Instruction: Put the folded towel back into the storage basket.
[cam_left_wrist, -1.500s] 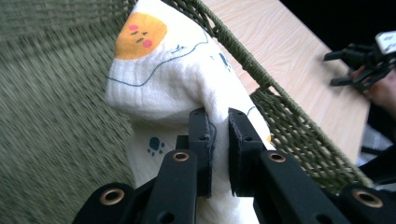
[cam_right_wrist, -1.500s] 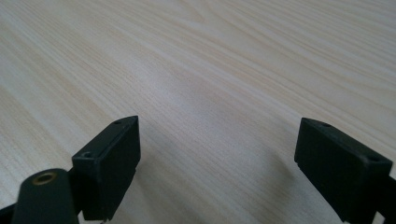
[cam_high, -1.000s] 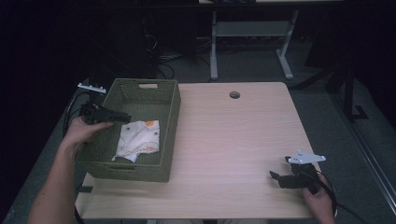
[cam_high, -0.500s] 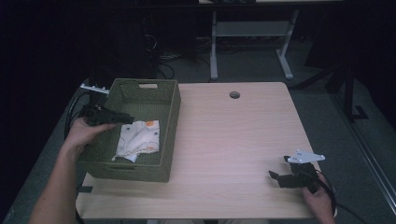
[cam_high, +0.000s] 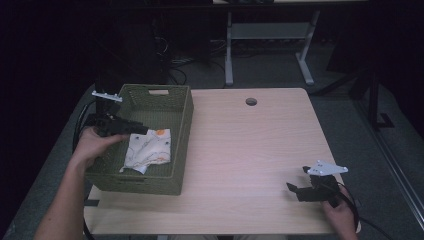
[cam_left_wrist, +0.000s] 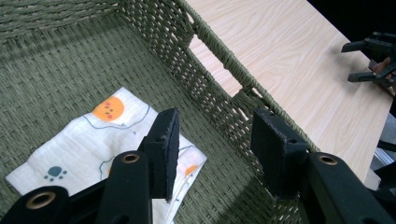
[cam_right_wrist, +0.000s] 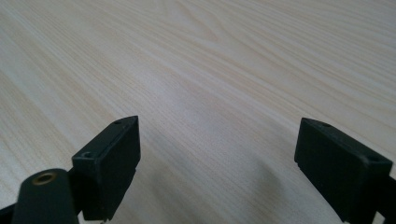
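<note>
Left gripper (cam_left_wrist: 212, 154), jaws just opening and empty above the printed cloth (cam_left_wrist: 100, 140) in the woven basket (cam_left_wrist: 224, 51), should lift clear of the rim beside it; right gripper (cam_right_wrist: 217, 163) rests open on the bench (cam_right_wrist: 233, 56).

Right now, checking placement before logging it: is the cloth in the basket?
In: the cloth lies flat on the basket floor.

**No readable text in view**

No words, brand names, numbers or signs can be read anywhere. The cloth (cam_left_wrist: 100, 149) lying in the basket (cam_left_wrist: 219, 46), just beyond and beside the left gripper's (cam_left_wrist: 212, 149) jaws, carries only printed pictures: an orange round face and a blue paw print, no lettering. The bare tabletop (cam_right_wrist: 224, 70) ahead of the right gripper's (cam_right_wrist: 217, 172) jaws bears no markings.
</note>
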